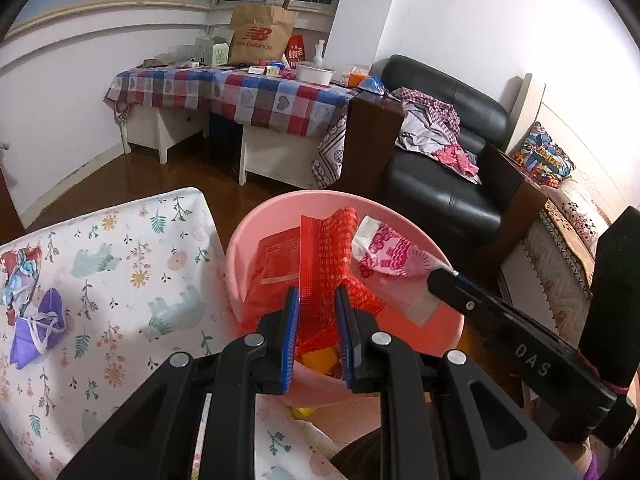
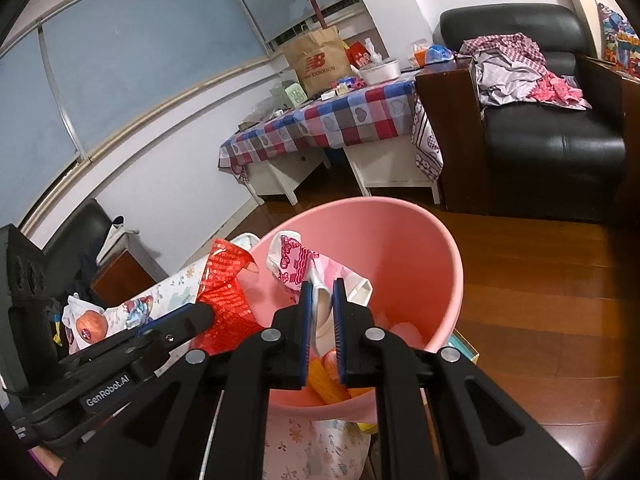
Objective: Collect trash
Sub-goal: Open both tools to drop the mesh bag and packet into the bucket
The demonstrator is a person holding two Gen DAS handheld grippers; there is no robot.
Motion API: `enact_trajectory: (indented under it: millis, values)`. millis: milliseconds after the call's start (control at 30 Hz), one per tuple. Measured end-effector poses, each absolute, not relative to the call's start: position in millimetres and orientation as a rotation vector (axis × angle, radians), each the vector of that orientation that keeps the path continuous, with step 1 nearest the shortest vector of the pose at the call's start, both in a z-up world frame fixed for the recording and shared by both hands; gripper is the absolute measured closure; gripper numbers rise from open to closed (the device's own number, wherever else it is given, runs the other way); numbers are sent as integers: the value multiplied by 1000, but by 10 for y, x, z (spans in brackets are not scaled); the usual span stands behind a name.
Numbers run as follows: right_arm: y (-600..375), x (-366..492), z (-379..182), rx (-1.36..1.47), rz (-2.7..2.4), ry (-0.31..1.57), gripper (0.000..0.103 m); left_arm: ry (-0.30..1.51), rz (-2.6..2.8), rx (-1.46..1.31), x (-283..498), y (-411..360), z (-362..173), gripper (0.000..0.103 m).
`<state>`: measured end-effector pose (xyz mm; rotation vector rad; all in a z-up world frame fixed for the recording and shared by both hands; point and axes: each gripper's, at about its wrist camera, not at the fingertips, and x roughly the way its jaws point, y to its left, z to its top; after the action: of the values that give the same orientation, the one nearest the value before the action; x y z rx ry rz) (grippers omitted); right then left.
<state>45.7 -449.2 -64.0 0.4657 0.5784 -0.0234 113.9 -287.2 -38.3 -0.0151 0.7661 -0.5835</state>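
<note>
Drop-off step: left gripper [image 1: 316, 300] pinching red wrapper [image 1: 328, 248], right gripper [image 2: 320, 296] pinching pink-white wrapper [image 2: 296, 264], both over bucket [image 1: 240, 240]. Next: release both into bucket.

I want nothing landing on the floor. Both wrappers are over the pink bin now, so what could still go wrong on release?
The red wrapper in the left tool stands tall above the bin rim, so it might tip out toward the table. The pink-patterned wrapper in the right tool may cling to the pads.

Pink bin [image 1: 240, 248], red dotted wrapper [image 1: 332, 248], white-and-pink floral wrapper [image 1: 392, 252], checked tablecloth [image 1: 240, 92]
</note>
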Motion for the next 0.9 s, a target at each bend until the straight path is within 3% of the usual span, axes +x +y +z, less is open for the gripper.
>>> enact_trajectory:
  millis: [400, 567, 667, 733, 900]
  values:
    - [-4518, 458, -703, 474, -49, 588, 92, 763, -616, -7, 1149, -2938, -409, 86]
    - [-4511, 487, -729, 490, -47, 620, 92, 765, -622, -8, 1130, -2942, -409, 78]
    - [-4507, 502, -739, 493, -47, 630, 84, 775, -617, -11, 1130, -2932, -414, 70]
    - [-4497, 495, -725, 492, -49, 624, 72, 775, -614, -15, 1115, -2918, -413, 67]
    - [-4466, 464, -670, 476, -52, 611, 69, 776, -606, -18, 1095, -2873, -390, 61]
